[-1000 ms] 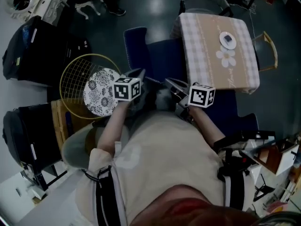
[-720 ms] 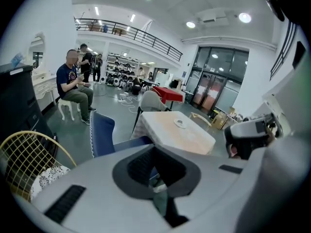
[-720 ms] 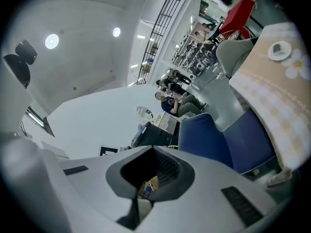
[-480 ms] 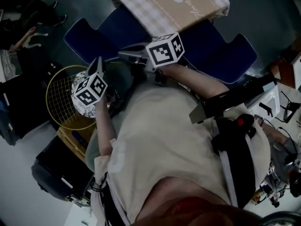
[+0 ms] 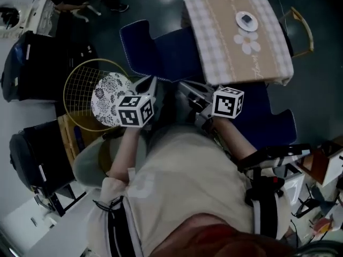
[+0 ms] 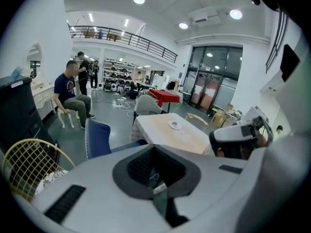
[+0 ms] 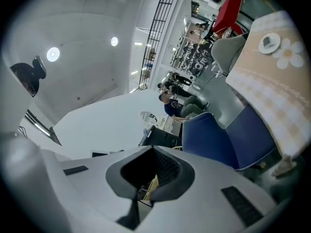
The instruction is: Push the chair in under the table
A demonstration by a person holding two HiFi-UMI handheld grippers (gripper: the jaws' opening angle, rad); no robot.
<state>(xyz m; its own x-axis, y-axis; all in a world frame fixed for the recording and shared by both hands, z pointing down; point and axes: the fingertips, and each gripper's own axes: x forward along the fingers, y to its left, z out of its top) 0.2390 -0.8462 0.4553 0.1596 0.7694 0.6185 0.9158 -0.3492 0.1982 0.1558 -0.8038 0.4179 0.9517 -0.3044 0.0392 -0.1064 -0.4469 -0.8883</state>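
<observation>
The fingers of my left gripper (image 5: pixel 150 82) are pressed together with nothing between them, and so are those of my right gripper (image 5: pixel 184 86). I hold both close in front of my chest, and neither touches anything. The blue chair (image 5: pixel 179 58) stands just beyond them. Its back is upright at the left of the worktop (image 5: pixel 225 47), and its seat runs in beneath the edge of the checked cloth, so part of it already lies under. More blue padding (image 5: pixel 270 125) shows at the worktop's near right corner, and I cannot tell whether it belongs to the same chair. A small plate (image 5: pixel 246 20) sits on the cloth. A gold wire frame (image 5: pixel 77 87) with a patterned cushion (image 5: pixel 110 98) stands to my left. This would fit the moment before I lean on the chair. It would equally fit a chair already slid as far as it goes, with my hands off it. If a push is called for, I judge it needs my closed fingers flat on the chair's back. They would drive level toward the worktop without snagging the hanging cloth.
</observation>
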